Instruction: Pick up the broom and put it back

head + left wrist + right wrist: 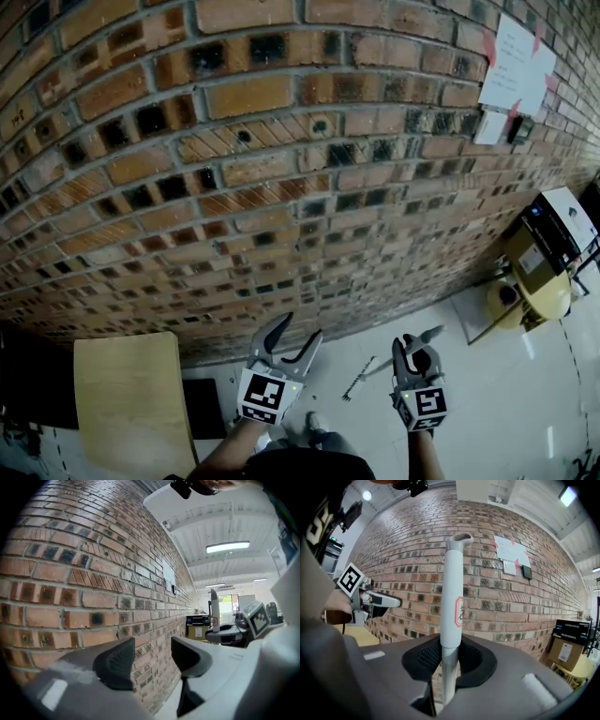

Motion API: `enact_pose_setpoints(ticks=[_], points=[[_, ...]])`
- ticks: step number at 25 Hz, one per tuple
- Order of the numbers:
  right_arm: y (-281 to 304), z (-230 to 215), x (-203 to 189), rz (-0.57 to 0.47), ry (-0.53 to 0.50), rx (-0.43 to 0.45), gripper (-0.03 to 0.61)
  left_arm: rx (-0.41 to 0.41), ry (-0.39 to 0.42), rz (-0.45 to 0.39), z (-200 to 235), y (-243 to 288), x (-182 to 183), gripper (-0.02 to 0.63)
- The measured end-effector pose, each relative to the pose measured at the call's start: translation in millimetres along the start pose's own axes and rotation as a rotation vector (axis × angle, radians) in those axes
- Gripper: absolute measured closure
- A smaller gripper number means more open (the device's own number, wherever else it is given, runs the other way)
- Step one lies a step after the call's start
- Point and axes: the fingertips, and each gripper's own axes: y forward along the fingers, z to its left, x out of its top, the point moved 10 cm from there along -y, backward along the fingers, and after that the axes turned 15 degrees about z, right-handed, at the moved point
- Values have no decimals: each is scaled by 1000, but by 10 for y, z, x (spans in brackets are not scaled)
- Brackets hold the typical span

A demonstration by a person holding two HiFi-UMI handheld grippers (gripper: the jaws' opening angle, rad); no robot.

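Currently my right gripper (449,657) clamps the broom handle (452,592) near the brick wall (234,187); left gripper (151,660) gapes empty; putting back remains.

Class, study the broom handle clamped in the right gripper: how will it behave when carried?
The broom handle is probably stiff: it stands straight above the right gripper. Its smooth white sleeve looks slippery, though the jaws clamp the thinner metal pole below. Long and held at one spot, it may swing.
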Motion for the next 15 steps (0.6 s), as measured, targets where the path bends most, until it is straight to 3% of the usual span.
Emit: enact_pose_setpoints(ticks=[6,15], points=[[305,-233,-677,135,32,-29,512,-55,11,56,-72,411,-144,371],[928,-375,-1437,308,66,-64,514,-75,1,149,-19,860,-393,370]])
